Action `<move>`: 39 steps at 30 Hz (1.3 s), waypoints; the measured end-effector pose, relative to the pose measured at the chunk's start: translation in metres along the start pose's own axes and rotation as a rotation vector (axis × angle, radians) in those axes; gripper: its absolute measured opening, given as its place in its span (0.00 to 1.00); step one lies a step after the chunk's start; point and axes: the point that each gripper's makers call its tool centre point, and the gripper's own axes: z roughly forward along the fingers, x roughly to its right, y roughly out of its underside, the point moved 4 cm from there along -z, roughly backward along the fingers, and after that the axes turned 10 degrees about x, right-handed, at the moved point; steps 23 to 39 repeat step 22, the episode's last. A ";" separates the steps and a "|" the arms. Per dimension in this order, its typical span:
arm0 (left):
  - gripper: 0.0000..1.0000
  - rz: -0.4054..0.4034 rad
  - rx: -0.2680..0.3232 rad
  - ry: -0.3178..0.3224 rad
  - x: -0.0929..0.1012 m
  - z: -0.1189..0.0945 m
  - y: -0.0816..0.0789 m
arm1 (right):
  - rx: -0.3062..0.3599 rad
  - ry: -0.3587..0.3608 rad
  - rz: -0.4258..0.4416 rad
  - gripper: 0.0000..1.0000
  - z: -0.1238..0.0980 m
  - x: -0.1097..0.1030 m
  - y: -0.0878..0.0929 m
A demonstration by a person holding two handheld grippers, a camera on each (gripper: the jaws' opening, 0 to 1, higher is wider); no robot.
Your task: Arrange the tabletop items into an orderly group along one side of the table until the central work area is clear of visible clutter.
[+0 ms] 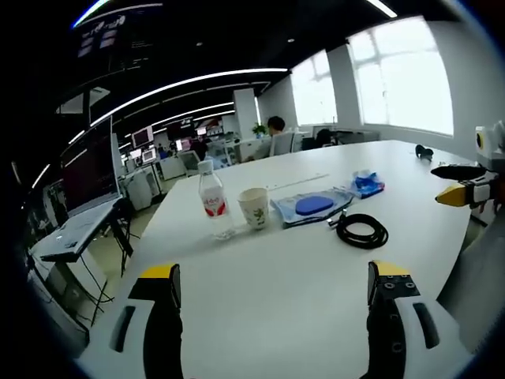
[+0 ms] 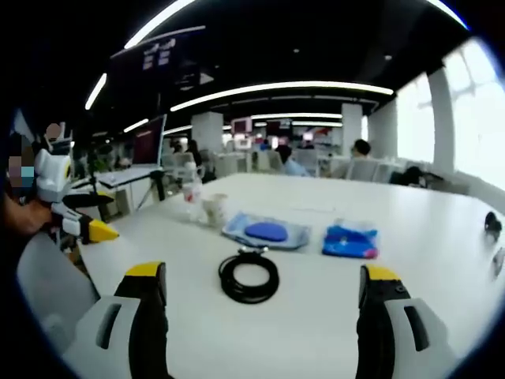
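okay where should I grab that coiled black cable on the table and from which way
Probably from above: the cable lies flat as a loose ring on the table, so a side approach finds little to pinch. Put one jaw inside the ring and one outside, across the bundled strands on its near edge. The open right gripper is nearest.

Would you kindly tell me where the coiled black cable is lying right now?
In the right gripper view the coiled black cable lies on the white table, centred ahead of the gripper, just in front of the blue mouse pad.

bottle [image 1: 211, 199], cup [image 1: 254, 208], coiled cable [image 1: 362, 230], perhaps pouches [image 1: 314, 207]
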 end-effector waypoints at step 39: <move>0.95 0.041 -0.020 0.013 0.008 0.002 0.004 | -0.011 0.017 0.008 0.97 0.000 0.004 0.002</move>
